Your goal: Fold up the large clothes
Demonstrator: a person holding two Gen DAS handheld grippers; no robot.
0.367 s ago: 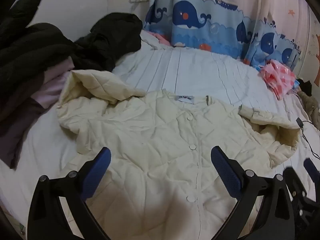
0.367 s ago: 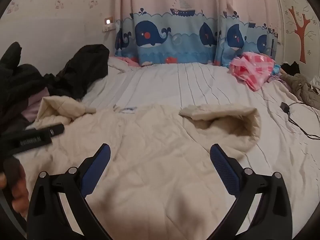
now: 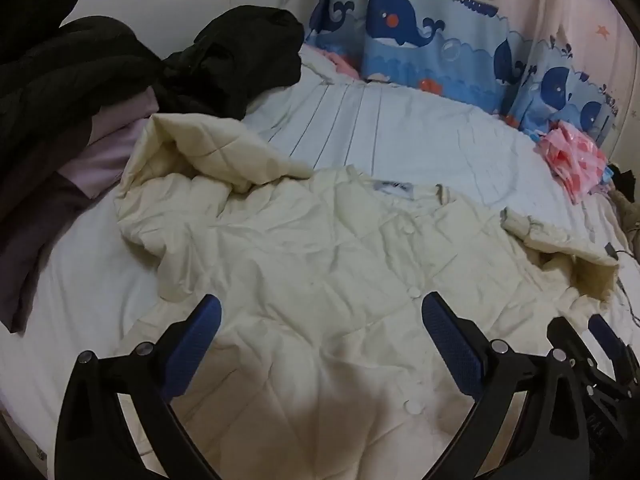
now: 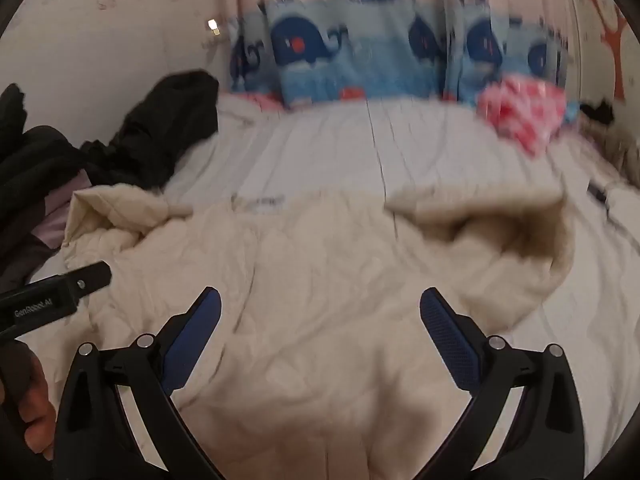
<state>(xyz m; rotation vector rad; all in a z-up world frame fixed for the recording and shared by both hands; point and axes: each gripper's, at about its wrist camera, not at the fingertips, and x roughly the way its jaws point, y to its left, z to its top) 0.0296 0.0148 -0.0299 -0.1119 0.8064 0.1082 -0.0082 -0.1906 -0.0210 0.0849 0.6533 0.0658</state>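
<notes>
Both grippers (image 3: 320, 332) (image 4: 320, 328) wide open above cream jacket (image 3: 320, 248)

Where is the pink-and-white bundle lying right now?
The pink-and-white bundle lies at the far right of the bed in both wrist views, at the foot of the whale curtain, beyond the cream jacket's right sleeve.

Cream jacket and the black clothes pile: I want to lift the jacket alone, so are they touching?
Cannot tell. In the left wrist view the cream jacket's folded sleeve ends right beside the black clothes pile, but no plain gap or overlap shows.
</notes>
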